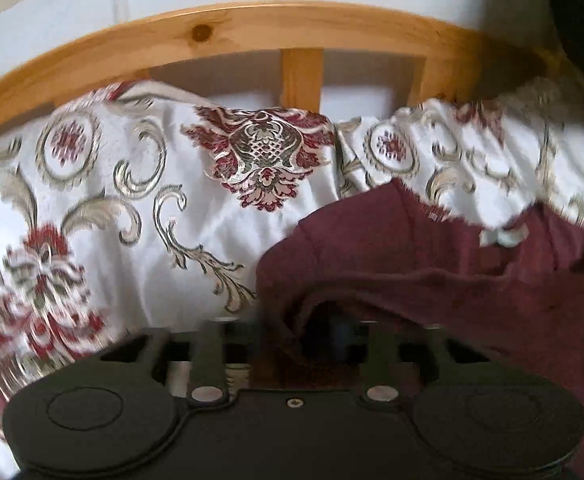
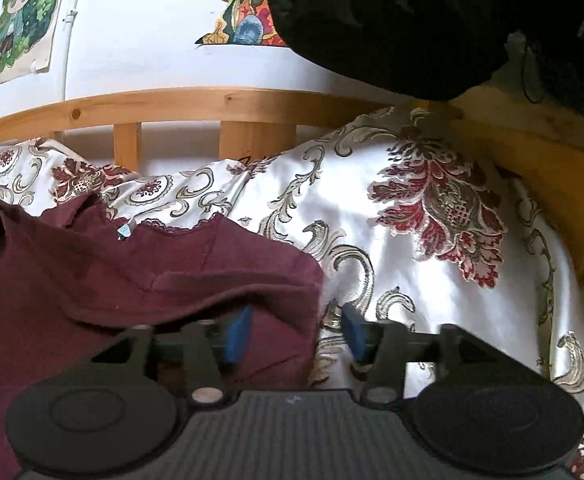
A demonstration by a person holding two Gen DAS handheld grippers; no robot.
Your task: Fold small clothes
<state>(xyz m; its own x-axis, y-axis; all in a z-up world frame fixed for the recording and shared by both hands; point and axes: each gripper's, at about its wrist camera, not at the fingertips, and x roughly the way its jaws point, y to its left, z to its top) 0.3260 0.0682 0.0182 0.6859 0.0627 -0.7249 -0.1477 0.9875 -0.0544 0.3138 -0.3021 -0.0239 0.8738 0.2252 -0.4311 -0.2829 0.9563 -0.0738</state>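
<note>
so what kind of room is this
Most likely a bedroom: a maroon garment lies on a satin floral bedspread over a bed with a slatted pine frame, and drawings hang on the white wall.

I see one maroon garment (image 2: 140,276) lying on the patterned bedspread (image 2: 392,280), its near edge doubled back into a soft, raised fold. Its far edge carries a scalloped lace trim, with a small pale tag (image 2: 124,233) beside it (print unreadable). The cloth is rumpled, not flat.
</note>
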